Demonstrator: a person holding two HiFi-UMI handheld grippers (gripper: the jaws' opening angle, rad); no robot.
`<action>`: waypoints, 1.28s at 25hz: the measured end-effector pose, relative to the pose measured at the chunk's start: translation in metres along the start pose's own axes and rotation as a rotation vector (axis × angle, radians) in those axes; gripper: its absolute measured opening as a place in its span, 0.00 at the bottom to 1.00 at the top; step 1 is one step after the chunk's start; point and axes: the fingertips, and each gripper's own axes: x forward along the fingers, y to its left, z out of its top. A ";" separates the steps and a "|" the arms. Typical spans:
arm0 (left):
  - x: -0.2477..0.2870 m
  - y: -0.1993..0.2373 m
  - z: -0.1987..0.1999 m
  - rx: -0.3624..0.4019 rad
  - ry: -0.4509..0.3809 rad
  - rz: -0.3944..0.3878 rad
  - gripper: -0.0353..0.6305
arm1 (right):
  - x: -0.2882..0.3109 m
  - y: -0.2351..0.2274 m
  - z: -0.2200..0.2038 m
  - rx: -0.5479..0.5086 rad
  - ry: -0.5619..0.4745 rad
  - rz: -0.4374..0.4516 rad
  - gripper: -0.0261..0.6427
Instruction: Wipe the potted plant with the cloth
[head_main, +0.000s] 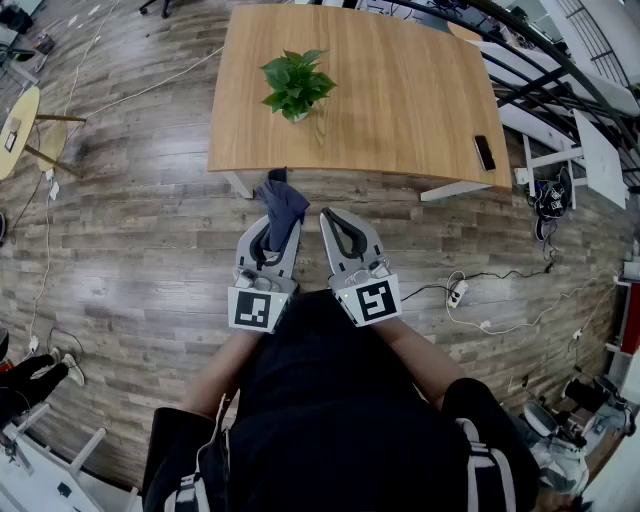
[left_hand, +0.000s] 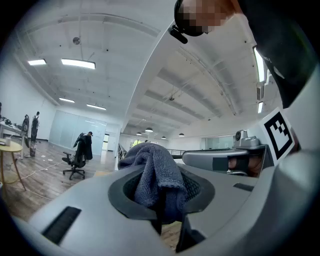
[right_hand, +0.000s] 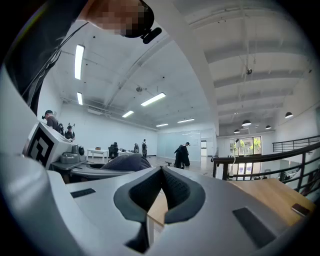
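The potted plant (head_main: 293, 85), green leaves in a small pot, stands on the wooden table (head_main: 400, 110) near its left front part. My left gripper (head_main: 277, 222) is shut on a dark blue cloth (head_main: 282, 198) that bunches up out of its jaws; in the left gripper view the cloth (left_hand: 152, 165) fills the gap of the gripper (left_hand: 161, 187). My right gripper (head_main: 331, 216) is shut with nothing in it, and its pads (right_hand: 172, 186) meet at the tips of the gripper (right_hand: 162, 172). Both grippers are held level, side by side over the floor, short of the table's front edge.
A black phone (head_main: 484, 152) lies near the table's right front corner. Cables and a power strip (head_main: 458, 292) lie on the wooden floor to the right. A small round table (head_main: 20, 128) stands far left. A railing (right_hand: 260, 162) runs beyond the wooden table (right_hand: 272, 192).
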 end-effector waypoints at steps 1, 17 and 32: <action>0.001 0.000 0.000 -0.006 -0.004 -0.003 0.22 | 0.000 -0.003 0.001 0.000 -0.005 -0.006 0.07; -0.001 0.049 -0.017 -0.017 -0.002 -0.021 0.22 | 0.010 -0.023 -0.020 0.016 0.056 -0.141 0.07; 0.021 0.075 -0.033 -0.062 0.043 0.000 0.22 | 0.023 -0.043 -0.051 0.121 0.108 -0.190 0.07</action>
